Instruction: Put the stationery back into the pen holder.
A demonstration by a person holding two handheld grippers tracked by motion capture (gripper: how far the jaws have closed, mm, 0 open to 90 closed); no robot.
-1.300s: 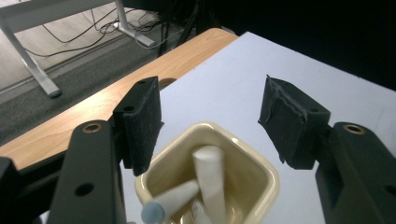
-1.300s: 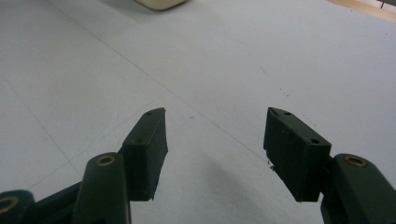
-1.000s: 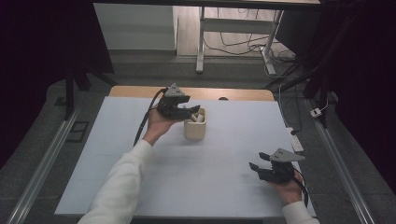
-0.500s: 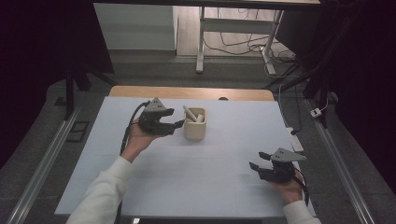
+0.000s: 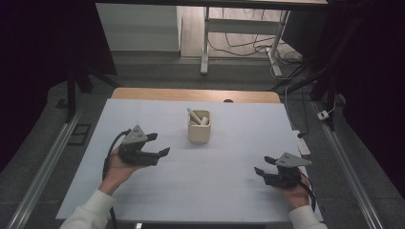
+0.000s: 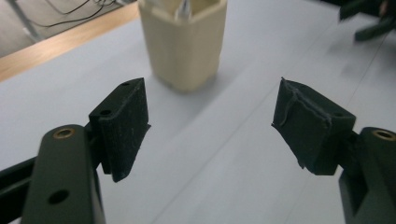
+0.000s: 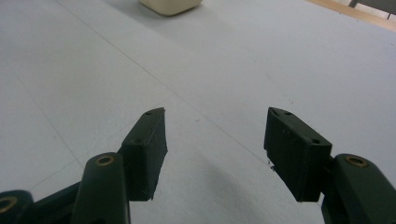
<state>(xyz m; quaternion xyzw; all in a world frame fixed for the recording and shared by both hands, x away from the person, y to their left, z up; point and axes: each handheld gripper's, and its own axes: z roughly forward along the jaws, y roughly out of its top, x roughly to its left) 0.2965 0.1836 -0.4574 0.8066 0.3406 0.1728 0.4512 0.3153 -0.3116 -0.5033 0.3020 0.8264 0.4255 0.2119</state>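
The cup (image 5: 199, 128) is a cream, squarish container standing upright on the worktop (image 5: 215, 191), in the far middle part of the white surface. Two white sticks (image 5: 195, 115) rest inside it and lean against its rim; the longer one slants toward the far left. In the left gripper view the cup (image 6: 184, 39) stands ahead of the jaws, slightly left of the gap, and its base rests flat on the white sheet.

The left tool (image 5: 158, 145) is held above the worktop, to the left of the cup and nearer the person, and is apart from the cup. Its jaws point toward the right side of the worktop. They stand wide apart and grip nothing; in the left gripper view (image 6: 210, 126) bare sheet shows between the two black pads. A grey three-cornered plate sits on top of the tool, and a black cable loops from its rear past the left hand (image 5: 117, 171).

The right tool (image 5: 264, 165) is at the near right part of the worktop, well apart from the cup. Its jaws point left. They are also spread wide and grip nothing; the right gripper view (image 7: 215, 140) shows bare sheet between the pads, with the base of the cup (image 7: 170, 6) at the top edge. The right hand (image 5: 293, 194) holds the tool from below.

A wooden edge (image 5: 191, 94) runs along the far side of the worktop, beyond the white sheet.
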